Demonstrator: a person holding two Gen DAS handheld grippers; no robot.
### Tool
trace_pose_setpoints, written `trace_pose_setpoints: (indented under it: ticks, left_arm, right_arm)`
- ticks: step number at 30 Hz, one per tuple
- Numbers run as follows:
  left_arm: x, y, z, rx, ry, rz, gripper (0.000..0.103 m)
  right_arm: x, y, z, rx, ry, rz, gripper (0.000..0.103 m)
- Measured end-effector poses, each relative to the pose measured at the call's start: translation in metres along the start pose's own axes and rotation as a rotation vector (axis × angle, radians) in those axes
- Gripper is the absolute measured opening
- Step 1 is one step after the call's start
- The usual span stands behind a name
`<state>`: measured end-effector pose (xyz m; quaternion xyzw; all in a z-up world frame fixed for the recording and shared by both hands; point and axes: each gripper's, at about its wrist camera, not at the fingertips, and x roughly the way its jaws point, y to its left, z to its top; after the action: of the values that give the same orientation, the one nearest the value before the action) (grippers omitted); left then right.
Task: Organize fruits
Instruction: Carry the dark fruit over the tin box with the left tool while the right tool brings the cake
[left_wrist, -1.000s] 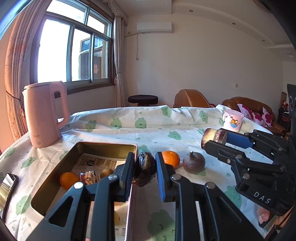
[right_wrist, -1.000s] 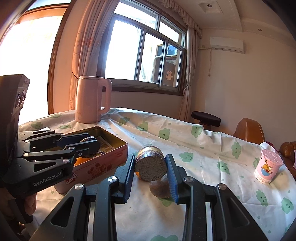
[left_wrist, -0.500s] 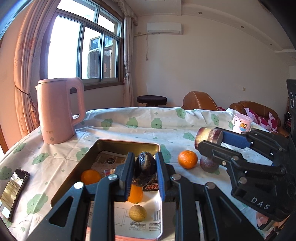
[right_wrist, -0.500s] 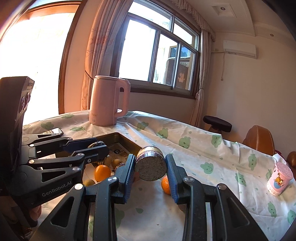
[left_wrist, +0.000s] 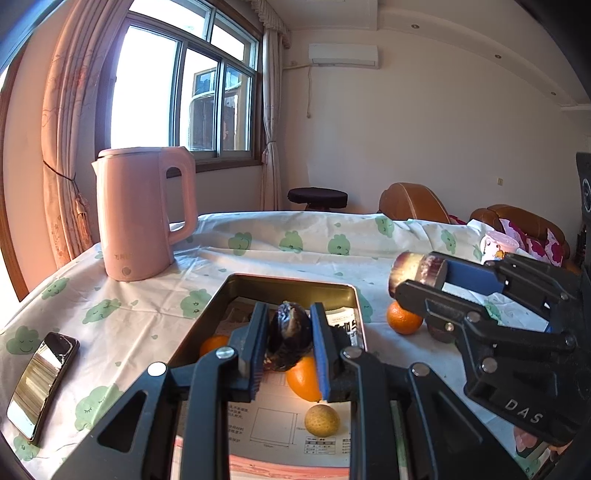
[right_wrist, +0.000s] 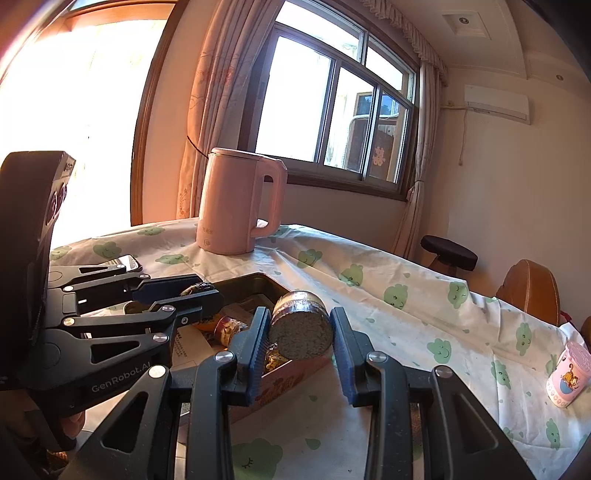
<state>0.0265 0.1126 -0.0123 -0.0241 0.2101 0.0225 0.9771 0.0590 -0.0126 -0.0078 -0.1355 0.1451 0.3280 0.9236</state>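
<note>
Dark wrinkled fruit (left_wrist: 289, 339): pinched in the left tool (left_wrist: 288, 350), held over the tin (left_wrist: 291, 290).
Cut sugarcane piece (right_wrist: 301, 325): pinched in the right tool (right_wrist: 300, 339), above the tin's (right_wrist: 255, 282) near edge.
Tin contents: oranges (left_wrist: 303, 378), small tan fruit (left_wrist: 321, 420).
Desk (left_wrist: 140, 314): orange (left_wrist: 403, 319), pink kettle (left_wrist: 142, 212), phone (left_wrist: 40, 384).
</note>
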Motion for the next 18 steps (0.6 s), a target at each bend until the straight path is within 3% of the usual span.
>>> trace_pose_setpoints:
  ticks: [18]
  left_arm:
    - [0.006, 0.03, -0.002, -0.033, 0.028, 0.047, 0.024]
  right_arm:
    - [0.017, 0.031, 0.005, -0.032, 0.02, 0.049, 0.036]
